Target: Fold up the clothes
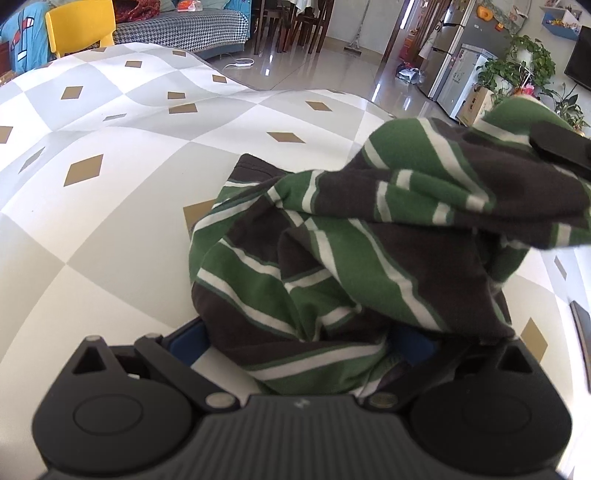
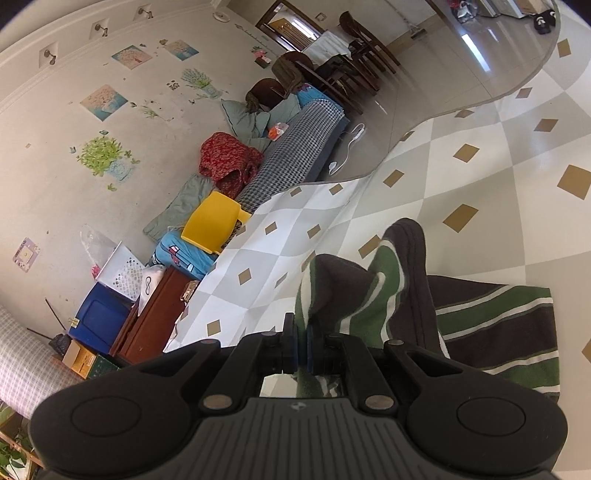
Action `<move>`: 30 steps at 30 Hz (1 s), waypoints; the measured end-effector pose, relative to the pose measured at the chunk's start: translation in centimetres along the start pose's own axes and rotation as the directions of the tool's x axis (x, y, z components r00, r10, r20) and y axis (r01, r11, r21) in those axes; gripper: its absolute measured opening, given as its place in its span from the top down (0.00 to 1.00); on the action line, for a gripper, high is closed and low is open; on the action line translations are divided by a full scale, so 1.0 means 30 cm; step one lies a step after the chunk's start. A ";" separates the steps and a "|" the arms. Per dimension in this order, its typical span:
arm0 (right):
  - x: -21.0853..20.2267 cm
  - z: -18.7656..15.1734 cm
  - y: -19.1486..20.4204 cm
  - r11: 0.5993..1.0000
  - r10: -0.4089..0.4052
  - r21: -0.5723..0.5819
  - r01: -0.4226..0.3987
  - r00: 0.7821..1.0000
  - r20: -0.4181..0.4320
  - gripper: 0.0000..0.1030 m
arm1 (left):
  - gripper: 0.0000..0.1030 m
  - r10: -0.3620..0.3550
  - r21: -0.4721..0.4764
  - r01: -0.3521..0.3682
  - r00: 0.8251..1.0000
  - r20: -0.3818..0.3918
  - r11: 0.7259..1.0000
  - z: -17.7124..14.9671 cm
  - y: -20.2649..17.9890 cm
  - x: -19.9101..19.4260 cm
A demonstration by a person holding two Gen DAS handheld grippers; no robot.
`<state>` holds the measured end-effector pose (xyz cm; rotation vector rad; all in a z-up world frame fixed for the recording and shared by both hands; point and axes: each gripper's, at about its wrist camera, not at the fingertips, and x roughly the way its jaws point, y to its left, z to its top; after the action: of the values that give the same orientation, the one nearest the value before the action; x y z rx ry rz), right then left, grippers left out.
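A green, dark brown and white striped garment [image 1: 369, 240] lies crumpled on the checked table cover [image 1: 110, 221]. My left gripper [image 1: 299, 347] is open, its blue pads [image 1: 184, 345] wide apart, and a bunch of the garment lies between them. My right gripper [image 2: 301, 350] is shut on a fold of the garment [image 2: 354, 295], pinching it between the blue pads and holding it up off the table. In the left wrist view, the right gripper's black finger [image 1: 561, 147] shows at the upper right, with cloth hanging from it. The rest of the garment [image 2: 498, 332] lies flat.
The table cover [image 2: 480, 166] has grey and white checks with tan diamonds. Beyond its edge stand a yellow chair [image 1: 79, 26], a houndstooth sofa [image 1: 184, 29], a fridge [image 1: 454, 48] and plants [image 1: 524, 62]. A dark flat object [image 1: 583, 332] lies at the table's right edge.
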<state>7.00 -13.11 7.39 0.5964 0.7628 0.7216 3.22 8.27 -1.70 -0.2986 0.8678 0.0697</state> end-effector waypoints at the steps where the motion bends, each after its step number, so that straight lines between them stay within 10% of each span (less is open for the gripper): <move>1: -0.012 -0.002 0.008 1.000 0.003 -0.009 -0.003 1.000 0.001 0.94 | 0.00 0.003 -0.001 -0.003 1.000 0.016 1.000 0.010 -0.004 -0.006; 20: -0.052 -0.196 0.123 0.967 -0.066 -0.254 0.029 0.988 -0.139 0.94 | 0.00 -0.044 -0.013 0.046 0.989 0.141 0.999 0.000 0.093 -0.391; 30: 0.009 -0.363 0.158 0.918 -0.153 -0.393 0.043 0.956 -0.252 0.94 | 0.00 -0.113 -0.004 0.115 0.982 0.153 0.993 0.022 0.065 -0.376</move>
<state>-3.07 -7.62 4.26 0.0959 0.8751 0.8453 -3.94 11.02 6.83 -0.3494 0.6967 -0.0084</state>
